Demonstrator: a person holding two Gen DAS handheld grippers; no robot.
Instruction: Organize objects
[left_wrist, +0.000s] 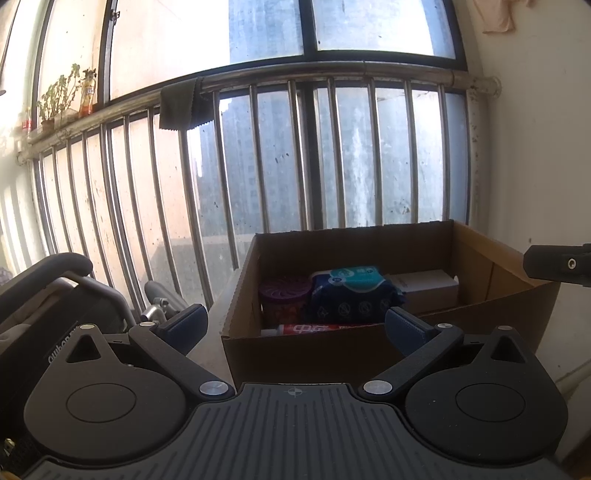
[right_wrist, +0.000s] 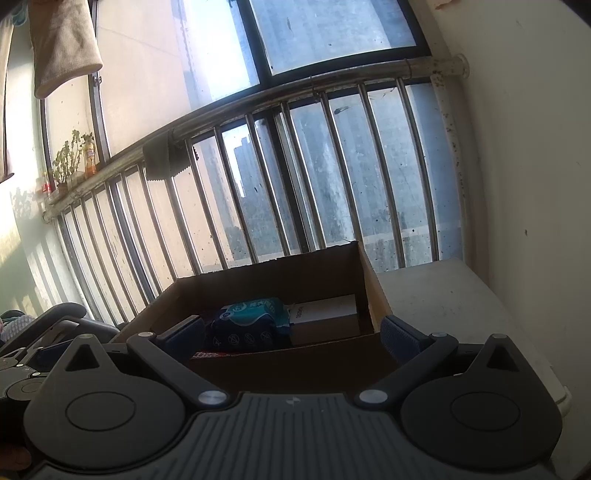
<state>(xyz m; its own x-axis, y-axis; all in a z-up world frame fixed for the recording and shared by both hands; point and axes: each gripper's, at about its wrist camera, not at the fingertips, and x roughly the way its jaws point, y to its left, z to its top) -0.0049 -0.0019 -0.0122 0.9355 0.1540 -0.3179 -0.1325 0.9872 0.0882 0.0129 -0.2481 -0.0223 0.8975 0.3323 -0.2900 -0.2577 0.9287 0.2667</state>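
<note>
An open cardboard box (left_wrist: 472, 251) stands before a barred window. Inside it lie a blue and teal tissue pack (left_wrist: 351, 291), a purple round container (left_wrist: 282, 301), a white box (left_wrist: 424, 288) and a red toothpaste carton (left_wrist: 317, 328). My left gripper (left_wrist: 295, 325) is open and empty in front of the box's near wall. The right wrist view shows the same cardboard box (right_wrist: 365, 273), tissue pack (right_wrist: 251, 321) and white box (right_wrist: 325, 314). My right gripper (right_wrist: 293, 336) is open and empty at the near wall. Part of the right gripper (left_wrist: 557, 264) shows at the left view's right edge.
Metal window bars (left_wrist: 303, 155) with a dark cloth (left_wrist: 184, 105) hung on the rail stand behind the box. A potted plant (left_wrist: 59, 98) sits on the sill. A dark folded frame (left_wrist: 55, 291) is at left. A white surface (right_wrist: 443, 295) lies right of the box.
</note>
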